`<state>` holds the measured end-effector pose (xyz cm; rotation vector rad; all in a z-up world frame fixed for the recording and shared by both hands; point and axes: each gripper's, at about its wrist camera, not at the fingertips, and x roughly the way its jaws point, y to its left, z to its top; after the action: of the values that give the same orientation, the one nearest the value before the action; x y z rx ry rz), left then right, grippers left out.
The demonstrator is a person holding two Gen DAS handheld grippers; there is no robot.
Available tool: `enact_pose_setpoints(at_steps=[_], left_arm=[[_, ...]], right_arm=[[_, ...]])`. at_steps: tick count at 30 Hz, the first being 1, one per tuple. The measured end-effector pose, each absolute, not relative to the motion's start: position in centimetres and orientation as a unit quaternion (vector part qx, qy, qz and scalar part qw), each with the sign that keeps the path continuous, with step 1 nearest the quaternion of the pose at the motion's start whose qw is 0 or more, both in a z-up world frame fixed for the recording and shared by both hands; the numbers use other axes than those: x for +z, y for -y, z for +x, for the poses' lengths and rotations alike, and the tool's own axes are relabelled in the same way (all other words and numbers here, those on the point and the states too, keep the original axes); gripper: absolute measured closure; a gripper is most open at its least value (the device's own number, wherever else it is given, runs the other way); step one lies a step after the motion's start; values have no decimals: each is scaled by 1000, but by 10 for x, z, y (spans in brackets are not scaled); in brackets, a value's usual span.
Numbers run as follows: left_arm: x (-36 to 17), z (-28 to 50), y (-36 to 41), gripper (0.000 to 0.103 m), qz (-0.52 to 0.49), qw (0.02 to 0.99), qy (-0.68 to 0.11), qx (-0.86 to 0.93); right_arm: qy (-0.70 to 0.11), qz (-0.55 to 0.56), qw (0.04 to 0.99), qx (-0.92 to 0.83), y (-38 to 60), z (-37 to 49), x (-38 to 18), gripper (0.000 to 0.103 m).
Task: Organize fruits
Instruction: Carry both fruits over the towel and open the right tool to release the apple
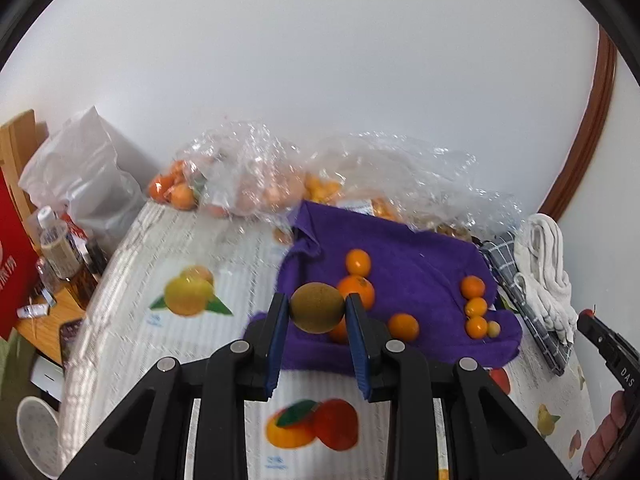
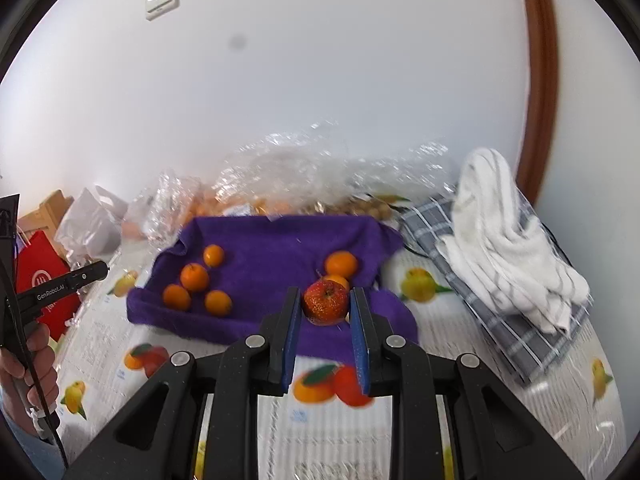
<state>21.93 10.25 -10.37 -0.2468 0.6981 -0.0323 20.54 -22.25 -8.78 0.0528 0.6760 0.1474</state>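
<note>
The left gripper [image 1: 317, 309] is clamped on a round, fuzzy brown-green kiwi [image 1: 317, 307]. The right gripper [image 2: 325, 303] pinches a small red apple [image 2: 325, 301], speckled, stem dimple showing, above the purple towel's [image 2: 276, 248] near edge.

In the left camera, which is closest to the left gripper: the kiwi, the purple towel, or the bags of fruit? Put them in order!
1. Kiwi: clamped between the left gripper fingers.
2. Purple towel: just beyond, under loose oranges.
3. Bags of fruit: farthest, against the wall.

Red apple [image 2: 325, 301] between hand-held gripper [image 2: 325, 304] pads
</note>
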Motion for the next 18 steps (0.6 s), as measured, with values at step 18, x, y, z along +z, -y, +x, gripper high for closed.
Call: enact_pose_setpoints(at_steps=[18], left_arm=[[-135,295,-94,75,-137,907,-395,-41]], right_arm=[[-433,42,890,134,178,325,-182,79]])
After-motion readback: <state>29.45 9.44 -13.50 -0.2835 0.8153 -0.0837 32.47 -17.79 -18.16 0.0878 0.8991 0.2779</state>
